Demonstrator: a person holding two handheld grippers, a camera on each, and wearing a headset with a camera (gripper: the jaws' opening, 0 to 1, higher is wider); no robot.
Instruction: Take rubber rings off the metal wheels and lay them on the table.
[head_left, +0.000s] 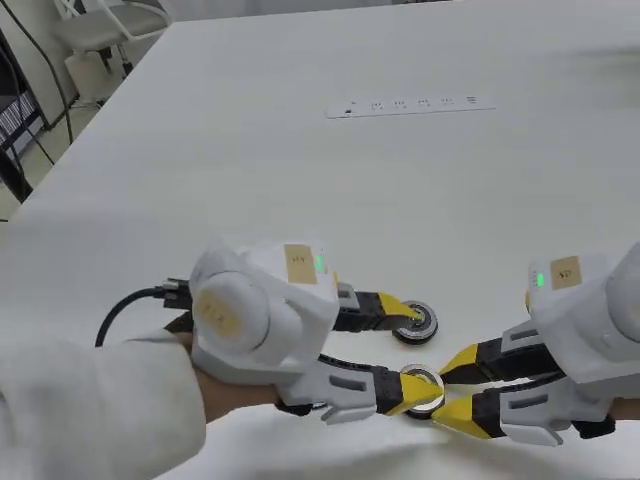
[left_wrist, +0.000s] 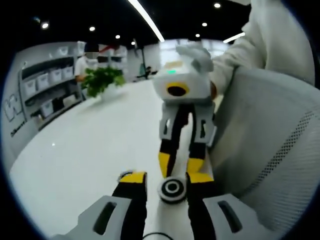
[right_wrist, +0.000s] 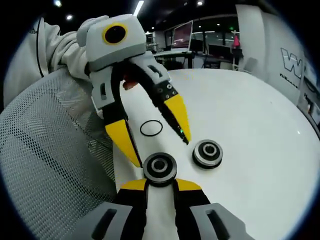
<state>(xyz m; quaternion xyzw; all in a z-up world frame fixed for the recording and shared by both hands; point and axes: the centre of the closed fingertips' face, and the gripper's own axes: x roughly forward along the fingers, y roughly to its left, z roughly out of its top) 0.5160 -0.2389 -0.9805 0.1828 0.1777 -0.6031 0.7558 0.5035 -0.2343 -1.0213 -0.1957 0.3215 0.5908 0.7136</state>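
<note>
1. Left gripper (head_left: 415, 352) lies low over the white table (head_left: 300, 200), its body to the left and its jaws pointing right. They are spread wide and hold nothing.
2. In the head view its farther yellow tip ends at the far wheel (head_left: 415, 322). Its nearer tip ends at the near wheel (head_left: 420, 382).
3. The left hand (head_left: 238, 392) grips it from beneath and behind, coming out of a white sleeve (head_left: 80, 410) at the lower left. A black cable (head_left: 125, 310) loops out from the back of the tool.
4. The right gripper (head_left: 437, 390) comes in from the right edge, just as low, with its jaws pointing left. The two tools meet nose to nose over the near wheel.
5. Its jaws stand partly apart, about the width of that wheel. The yellow tips sit at either side of the wheel's near edge in the right gripper view. Whether they press on it cannot be told.
6. In the left gripper view the near wheel lies flat on the table between that tool's own jaws, closer to the right one.
7. Both wheels lie flat on the table, close together but apart.
8. One thin black rubber ring (right_wrist: 151, 128) lies flat on the table in the right gripper view. It sits between the left gripper's spread jaws, behind both wheels and touching neither.
</note>
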